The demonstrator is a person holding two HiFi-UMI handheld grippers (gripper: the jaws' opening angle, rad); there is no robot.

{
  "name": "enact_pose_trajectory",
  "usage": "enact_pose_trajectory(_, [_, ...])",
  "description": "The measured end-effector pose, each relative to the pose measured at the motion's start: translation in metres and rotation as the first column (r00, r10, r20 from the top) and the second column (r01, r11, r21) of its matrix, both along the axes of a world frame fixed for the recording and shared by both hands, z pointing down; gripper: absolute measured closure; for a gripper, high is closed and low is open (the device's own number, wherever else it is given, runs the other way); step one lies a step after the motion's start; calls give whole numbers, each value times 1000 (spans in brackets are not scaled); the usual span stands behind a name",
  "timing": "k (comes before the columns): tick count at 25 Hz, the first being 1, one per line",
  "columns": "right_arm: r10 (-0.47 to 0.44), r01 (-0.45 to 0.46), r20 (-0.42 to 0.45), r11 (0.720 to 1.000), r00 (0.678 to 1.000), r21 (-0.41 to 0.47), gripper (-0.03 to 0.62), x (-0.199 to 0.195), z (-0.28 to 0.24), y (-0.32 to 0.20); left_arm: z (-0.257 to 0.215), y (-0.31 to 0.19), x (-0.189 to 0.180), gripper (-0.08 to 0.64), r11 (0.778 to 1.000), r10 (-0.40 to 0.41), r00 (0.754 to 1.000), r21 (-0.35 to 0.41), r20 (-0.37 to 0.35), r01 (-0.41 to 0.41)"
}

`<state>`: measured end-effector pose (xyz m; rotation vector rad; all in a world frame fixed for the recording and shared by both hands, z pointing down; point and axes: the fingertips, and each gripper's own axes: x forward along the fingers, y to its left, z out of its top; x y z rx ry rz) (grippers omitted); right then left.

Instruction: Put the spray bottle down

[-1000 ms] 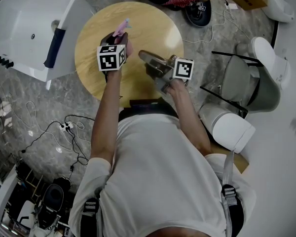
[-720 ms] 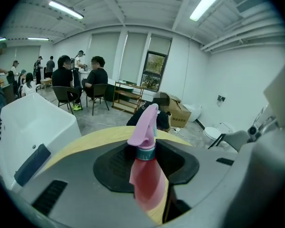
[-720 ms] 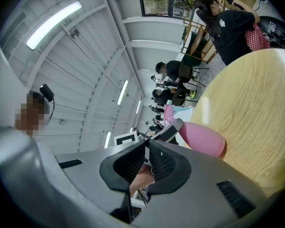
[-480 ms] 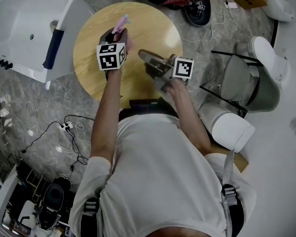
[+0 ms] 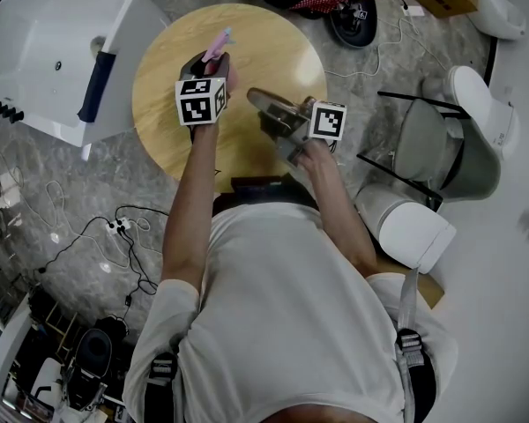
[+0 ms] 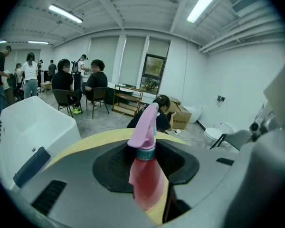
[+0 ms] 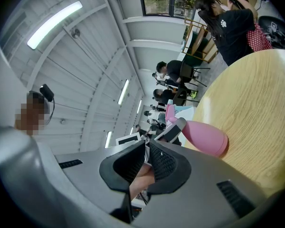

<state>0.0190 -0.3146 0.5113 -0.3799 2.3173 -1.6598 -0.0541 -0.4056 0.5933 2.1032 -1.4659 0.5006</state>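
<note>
Between the jaws of the left gripper point(image 5: 210, 67) stands the pink translucent plastic spray bottle point(image 6: 145, 179). It is upright and clamped across its tapered body just below the teal collar point(image 6: 145, 153). The lilac trigger head point(image 6: 146, 122) rises clear above the jaws.

Beneath this gripper lies the round pale wooden table point(image 5: 269, 47). The right gripper view shows the rounded base of the spray bottle close over the tabletop, but whether it touches cannot be told. To the right of the left gripper, apart from the spray bottle, the right gripper point(image 7: 145, 163) hangs over the same table. Its jaws are drawn nearly together with nothing between them.

Handling, as judged:
- **Weight and wall:** the spray bottle looks light, and its thin plastic wall would likely give under a hard squeeze.
- **Slip:** the smooth, narrowing body could slip through the jaws, so the hold just below the collar, where the shoulder is probably stiffest, seems sound.
- **Where not to grip:** the trigger head is a poor place to grip, since pressure there may fire the spray.
- **Setting down:** the narrow base suggests easy tipping, so the spray bottle should stand square before the jaws part.
</note>
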Motion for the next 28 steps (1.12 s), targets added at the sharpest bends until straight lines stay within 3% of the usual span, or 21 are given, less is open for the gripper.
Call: enact_pose_trajectory(28, [7, -7, -4, 999, 1000, 32, 573, -3, -13, 34, 2, 47, 9, 416, 998, 52, 999, -22, 2, -52])
